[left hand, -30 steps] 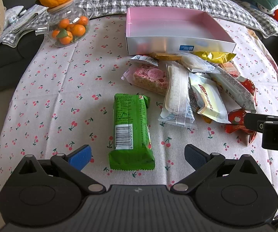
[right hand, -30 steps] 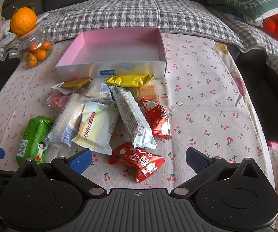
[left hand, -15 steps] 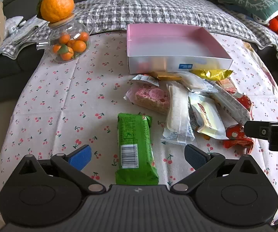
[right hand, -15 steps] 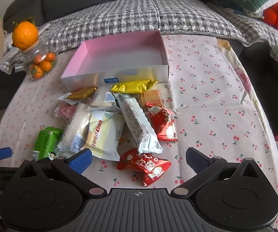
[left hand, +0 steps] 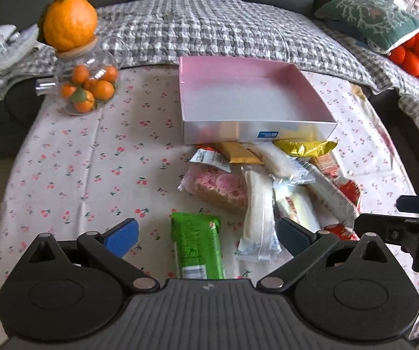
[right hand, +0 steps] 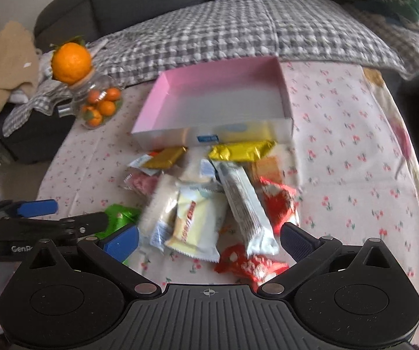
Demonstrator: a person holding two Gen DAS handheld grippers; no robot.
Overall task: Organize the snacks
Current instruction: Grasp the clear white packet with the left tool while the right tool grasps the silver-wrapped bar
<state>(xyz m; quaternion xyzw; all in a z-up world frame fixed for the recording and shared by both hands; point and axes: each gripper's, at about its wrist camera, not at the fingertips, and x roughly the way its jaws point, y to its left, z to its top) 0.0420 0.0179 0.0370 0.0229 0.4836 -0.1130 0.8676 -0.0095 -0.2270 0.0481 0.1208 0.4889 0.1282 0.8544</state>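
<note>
Left wrist view showed your left tongs (left hand: 205,236) spread wide, holding nothing, with the green snack pack (left hand: 196,246) lying on the desk (left hand: 72,157) between their fingers. Your right tongs (right hand: 209,240) also stood apart and unloaded, the red wrapper (right hand: 248,264) between their fingers. Beyond both tongs, past the snack pile, sat the pink box (left hand: 247,99).

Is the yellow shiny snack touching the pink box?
Touching. In the left wrist view the yellow snack lies right against the front wall of the pink box, with no tablecloth showing between them.
</note>
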